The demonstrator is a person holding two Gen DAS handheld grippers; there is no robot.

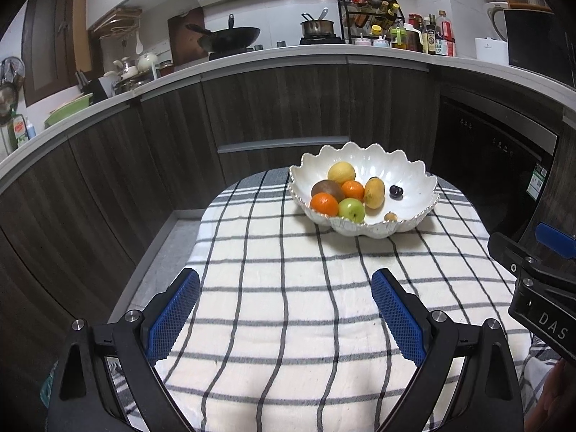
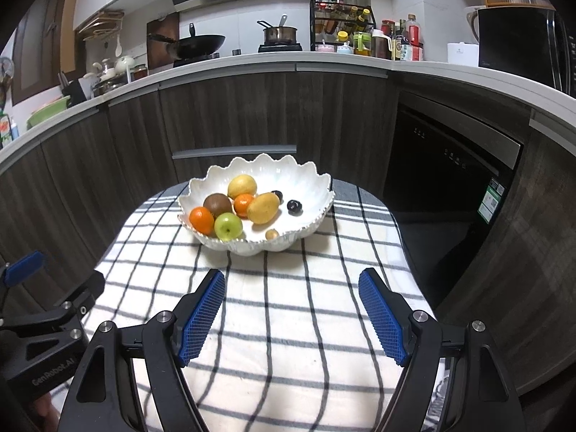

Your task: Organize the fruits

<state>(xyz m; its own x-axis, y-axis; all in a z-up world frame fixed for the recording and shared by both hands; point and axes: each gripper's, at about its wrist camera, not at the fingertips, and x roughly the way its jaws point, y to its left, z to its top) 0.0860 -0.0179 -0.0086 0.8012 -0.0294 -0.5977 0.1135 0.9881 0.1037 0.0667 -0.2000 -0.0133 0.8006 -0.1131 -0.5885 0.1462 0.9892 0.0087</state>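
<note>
Two wrist views, same moment. My left tool [image 1: 285,282] hovers over the surface [image 1: 288,324], which is covered w/ a checked cloth [image 1: 273,273]; blue pads wide apart, nothing btwn them. My right tool [image 2: 292,282] likewise: pads set wide, empty, only cloth showing in the gap. Each tool appears in the other's view: right one at approx. 3 o'clock of the left-wrist frame, left one at approx. 8 o'clock of the right-wrist frame. White scalloped bowl [image 1: 414,176] sits on the cloth at 12 o'clock from both tools, well apart from the pads, near the far edge of the surface. Contents, read from the bowl's centre in the right-wrist view: lemon [image 2: 242,186] at 12; kiwi [image 2: 217,204] at 9; one orange [image 2: 201,220] at 8 by the rim, touching the kiwi; green apple [image 2: 228,226] at 7, just beside that orange; second orange [image 2: 243,204] at centre, partly hidden; mango [image 2: 263,208] just right of centre; dark plum [image 2: 294,206] at 3, apart from the pile; small brown fruit [image 2: 271,234] at 5, near the rim, type unclear. Behind the bowl: dark wood cabinets [image 1: 273,108].
</note>
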